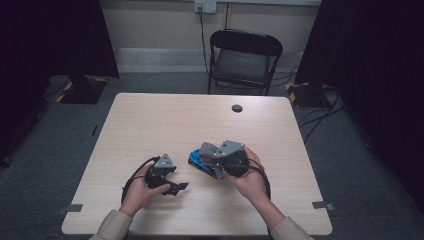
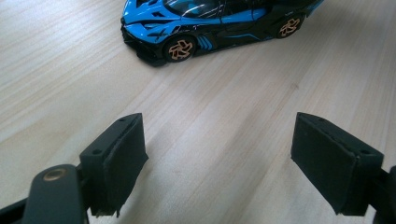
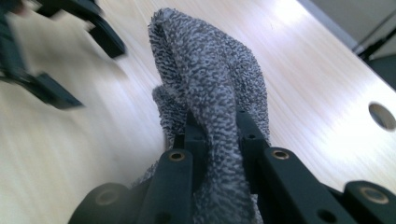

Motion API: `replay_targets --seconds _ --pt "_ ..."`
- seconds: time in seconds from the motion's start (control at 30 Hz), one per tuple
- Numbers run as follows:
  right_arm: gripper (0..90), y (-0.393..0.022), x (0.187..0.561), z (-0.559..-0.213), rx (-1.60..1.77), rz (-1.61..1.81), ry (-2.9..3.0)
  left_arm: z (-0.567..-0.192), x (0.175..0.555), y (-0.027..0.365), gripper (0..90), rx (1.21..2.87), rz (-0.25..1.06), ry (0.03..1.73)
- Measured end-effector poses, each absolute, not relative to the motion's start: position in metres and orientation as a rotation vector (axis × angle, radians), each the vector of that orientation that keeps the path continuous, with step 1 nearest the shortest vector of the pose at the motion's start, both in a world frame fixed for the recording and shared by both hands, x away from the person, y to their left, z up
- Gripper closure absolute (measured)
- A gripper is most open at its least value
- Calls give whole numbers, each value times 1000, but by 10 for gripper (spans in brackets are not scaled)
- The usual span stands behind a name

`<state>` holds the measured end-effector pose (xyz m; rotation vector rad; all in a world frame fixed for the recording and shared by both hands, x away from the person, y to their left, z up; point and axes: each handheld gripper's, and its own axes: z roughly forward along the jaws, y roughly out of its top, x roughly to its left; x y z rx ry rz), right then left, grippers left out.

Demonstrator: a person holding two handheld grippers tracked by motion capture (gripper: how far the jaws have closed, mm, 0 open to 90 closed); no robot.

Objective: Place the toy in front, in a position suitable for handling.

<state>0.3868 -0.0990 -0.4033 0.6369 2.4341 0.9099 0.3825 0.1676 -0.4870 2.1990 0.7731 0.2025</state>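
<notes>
1. High view: a pale wood-grain counter (image 1: 165,120) with rounded corners stands on grey carpet, and a round dark cable hole (image 1: 237,108) sits near its far edge. A black folding chair (image 1: 245,60) stands beyond it.
2. High view: the left claw (image 1: 176,186) is low over the near part of the counter, held in the person's left hand (image 1: 142,192). A black cable loops back from it.
3. High view: the right claw (image 1: 206,151) is held in the right hand (image 1: 250,180) near the middle of the counter, a grey three-cornered plate on top. At its tip a grey cloth (image 1: 207,149) is bunched over a blue toy car (image 1: 200,164), which rests on the counter just beside the claw. No writing can be read.
4. Left gripper view: the left claw (image 2: 219,163) stands wide open, with bare wood between its black pads, which look soft and matte. Farther ahead the toy car (image 2: 210,23) sits on the counter, glossy blue and black, low and angular like a sports car, with gold spoked wheels. No badge is legible.
5. Right gripper view: the right claw (image 3: 217,126) is clamped on the cloth (image 3: 210,79), a looped terry weave in speckled grey that rises in a folded ridge above the jaws. Brass-coloured rivets show on the black links. The left claw (image 3: 70,60) appears blurred at upper left.
</notes>
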Motion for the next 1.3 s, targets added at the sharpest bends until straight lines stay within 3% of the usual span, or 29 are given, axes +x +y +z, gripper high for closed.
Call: replay_targets --seconds 0.27,0.4,0.57,0.73,1.0,1.3 --pt "773 -140 414 -443 829 835 2457 -487 383 164 185 2204 192 763" --pt "676 -149 417 -451 889 840 2444 -490 384 162 186 2211 185 758" --pt "471 -153 414 -451 871 834 2467 -490 384 164 187 2211 187 764" --pt "434 -158 410 -451 877 852 2520 -490 385 163 188 2212 190 762" --pt "499 -155 413 -470 890 796 2572 -490 385 161 193 2213 188 755" --pt "738 -151 411 -470 856 675 2566 -490 390 161 193 2206 197 760"
